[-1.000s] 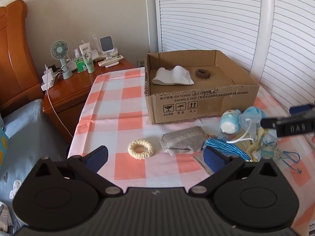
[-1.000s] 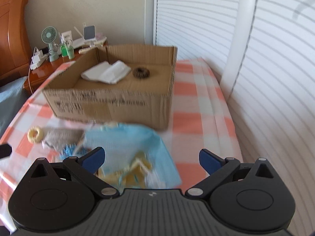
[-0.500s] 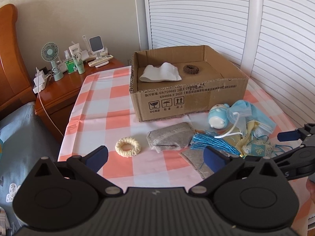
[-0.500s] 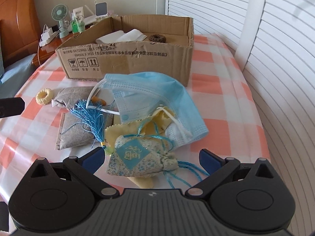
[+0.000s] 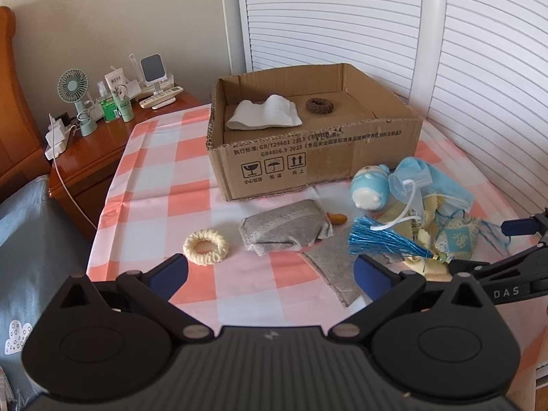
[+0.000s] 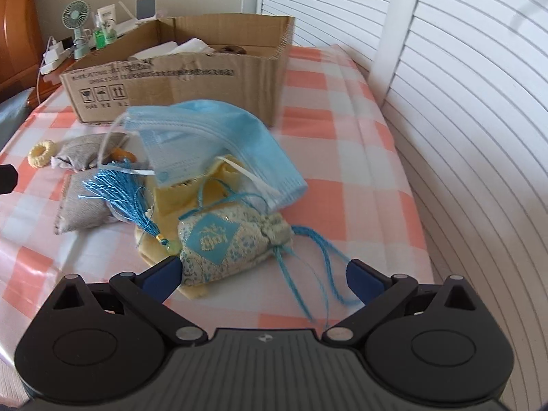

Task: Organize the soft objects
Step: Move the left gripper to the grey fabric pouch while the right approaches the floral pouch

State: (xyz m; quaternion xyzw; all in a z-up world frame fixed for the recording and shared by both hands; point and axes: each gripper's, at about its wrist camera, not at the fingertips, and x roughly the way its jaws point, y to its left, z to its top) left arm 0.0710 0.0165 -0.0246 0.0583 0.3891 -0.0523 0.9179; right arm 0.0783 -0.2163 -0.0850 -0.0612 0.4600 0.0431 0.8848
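Through my left wrist camera, my left gripper (image 5: 270, 274) has its fingers spread wide and empty above the near edge of the checked tabletop (image 5: 164, 185). Its right finger covers part of a flat grey woven pouch (image 5: 328, 267). A second grey pouch (image 5: 284, 227), folded and lumpy, half hides a small orange thing I cannot identify. A cream knitted ring (image 5: 205, 247) lies alone toward the near left corner. The cardboard box (image 5: 308, 164) sits toward the far edge, holding a white folded cloth (image 5: 265, 116) and a brown ring (image 5: 319, 105). At the right edge, my right gripper is cut off by the frame.

Through my right wrist camera, my right gripper (image 6: 262, 279) also stands wide, with nothing between its fingers. The brocade sachet (image 6: 226, 245) lies just ahead, its left end touching my left finger, its blue cords trailing toward the right one. A pleated blue mask (image 6: 219, 137), blurred, drapes over yellow cloth (image 6: 174, 202); a shiny blue tassel (image 6: 120, 191) fans left. The box wall hides most of its contents.
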